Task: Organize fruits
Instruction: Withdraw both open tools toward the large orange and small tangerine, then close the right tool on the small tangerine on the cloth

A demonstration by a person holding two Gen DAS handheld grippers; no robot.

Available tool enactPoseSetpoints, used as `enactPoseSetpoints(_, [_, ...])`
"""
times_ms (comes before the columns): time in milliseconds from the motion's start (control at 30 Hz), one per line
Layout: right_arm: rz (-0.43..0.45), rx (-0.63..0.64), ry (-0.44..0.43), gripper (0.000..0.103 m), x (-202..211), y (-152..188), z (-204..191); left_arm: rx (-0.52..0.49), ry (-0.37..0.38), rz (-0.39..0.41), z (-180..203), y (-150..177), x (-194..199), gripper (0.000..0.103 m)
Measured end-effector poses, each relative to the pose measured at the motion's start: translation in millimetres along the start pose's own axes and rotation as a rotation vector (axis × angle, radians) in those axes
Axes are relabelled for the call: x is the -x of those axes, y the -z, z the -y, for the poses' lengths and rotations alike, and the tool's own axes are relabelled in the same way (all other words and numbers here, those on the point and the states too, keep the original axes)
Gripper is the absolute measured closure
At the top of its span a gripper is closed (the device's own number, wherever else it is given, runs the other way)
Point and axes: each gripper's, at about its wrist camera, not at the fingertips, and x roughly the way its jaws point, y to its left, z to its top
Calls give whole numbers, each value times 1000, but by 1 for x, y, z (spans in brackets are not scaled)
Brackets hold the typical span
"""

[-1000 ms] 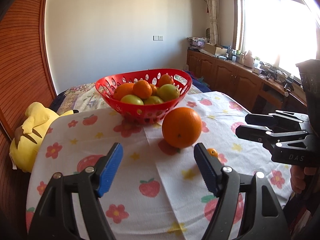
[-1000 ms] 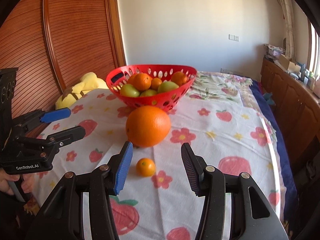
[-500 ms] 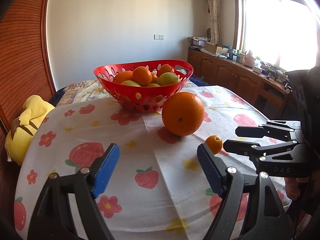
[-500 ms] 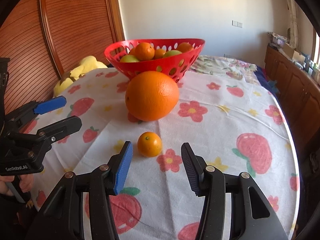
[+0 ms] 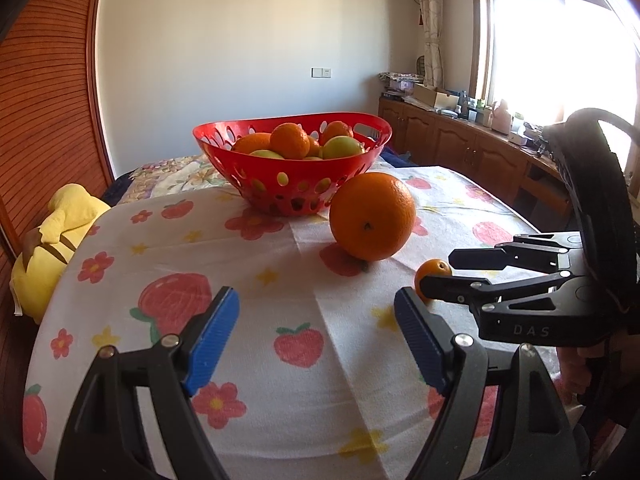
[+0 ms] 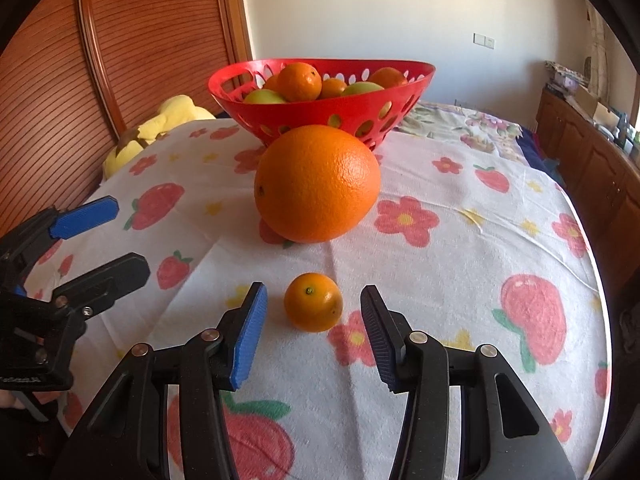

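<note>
Small orange (image 6: pixel 313 307) is sitting on the tablecloth (image 6: pixel 460 248) at the near edge, now lying between the right gripper (image 6: pixel 312 334) fingers; a second ago it was ahead of the tips, so the gripper has been coming down and forward over it. Jaws are closing a little, but there is a gap on both sides and the pads are not touching the fruit yet. Looks like pre-grasp: closing on it comes next, then carrying it to the basket.

Big orange (image 6: pixel 317 184) is resting just beyond the small one, close in front of the red basket (image 6: pixel 320 120), which is already holding oranges and green fruit at the far side of the table.

Left gripper (image 5: pixel 316 336) has been dropping slightly and its jaws have widened since a second ago; it is now standing open and empty over bare cloth, left of the small orange, roughly facing the big orange. Probably lining up for that one.

Yellow plush toy (image 5: pixel 60 232) is lying off the far-left edge.

Writing: "DAS" is readable on the right gripper body in the left view. A label on the left gripper body in the right view is too cut off to read.
</note>
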Motion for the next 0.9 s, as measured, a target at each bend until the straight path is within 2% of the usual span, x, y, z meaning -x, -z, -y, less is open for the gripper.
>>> enactPoseSetpoints(233, [-23, -10, -3, 55, -7, -2, 0, 0, 2, -4, 0, 1, -1, 23])
enactPoseSetpoints(467, [-32, -18, 6, 67, -11, 1, 2, 14, 0, -17, -4, 1, -4, 23])
enactPoseSetpoints(567, [-35, -31, -18, 71, -11, 2, 5, 17, 4, -18, -5, 2, -5, 23])
enactPoseSetpoints(900, [-4, -43, -13, 71, 9, 19, 9, 13, 4, -21, -5, 2, -6, 23])
